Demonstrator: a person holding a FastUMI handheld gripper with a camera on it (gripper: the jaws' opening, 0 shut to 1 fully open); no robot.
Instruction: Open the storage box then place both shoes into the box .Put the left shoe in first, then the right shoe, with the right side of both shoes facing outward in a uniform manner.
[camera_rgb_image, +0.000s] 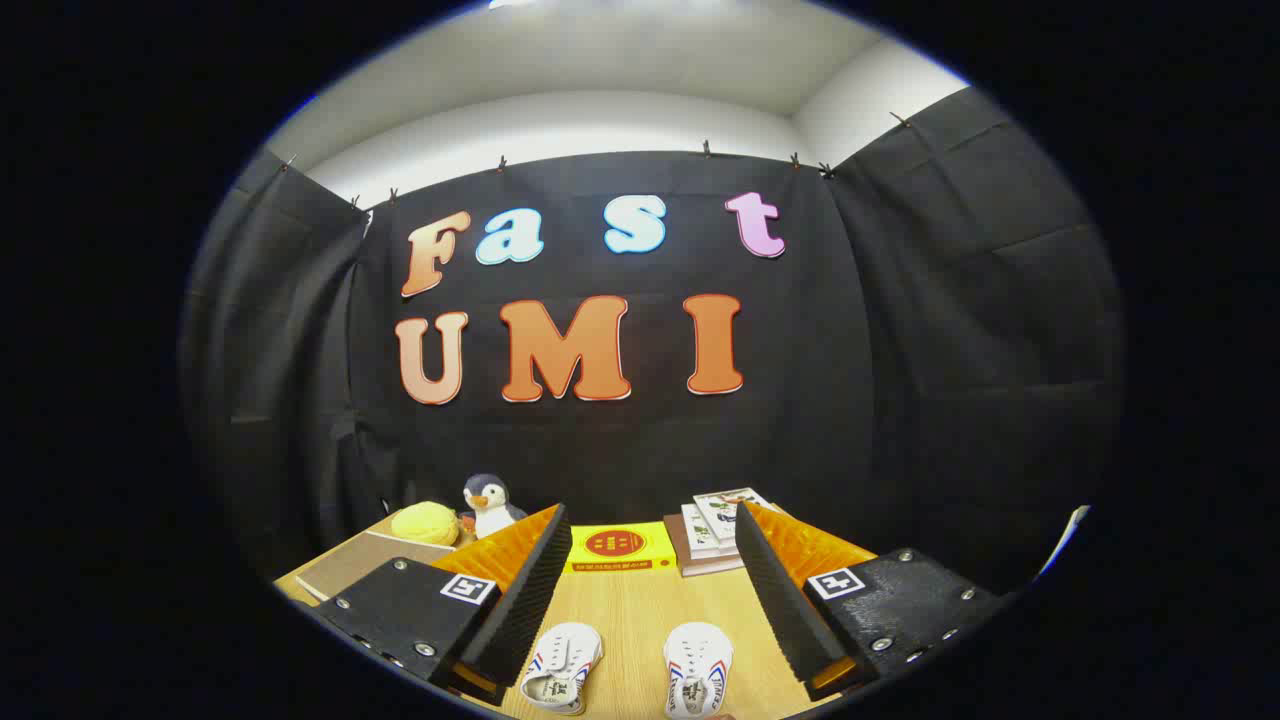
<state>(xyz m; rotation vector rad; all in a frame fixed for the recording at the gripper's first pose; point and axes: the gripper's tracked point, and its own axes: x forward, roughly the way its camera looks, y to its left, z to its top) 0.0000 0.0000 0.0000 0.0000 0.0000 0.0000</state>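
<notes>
The hand-held gripper (645, 590) hangs above the bench (625, 610) with its two fingers spread wide, holding nothing and touching nothing. Each finger carries a flat pad with a fine ribbed, saw-tooth surface, and each is bolted to a boxy block bearing a small square marker.

Two small canvas shoes lie on the pale wood-grain bench in the gap between the fingers, low and near their bases. The left-hand shoe (562, 667) sits at about 7 o'clock from the gap's middle, just beside the left finger's pad and tilted. The right-hand shoe (697, 670) sits at about 5 o'clock and points nearly straight ahead. Both are white with red and blue stripes on the sides and laces on top; they lie apart from each other.

Beyond the fingertips, at 12 o'clock, a flat yellow box (615, 547) with a red round mark on its lid lies closed on the bench. At 1 o'clock from it is a stack of books (715, 530). At 10 o'clock stand a plush penguin (490, 505) and a lumpy yellow soft toy (425, 522), with a brown flat board (355, 565) nearer.
</notes>
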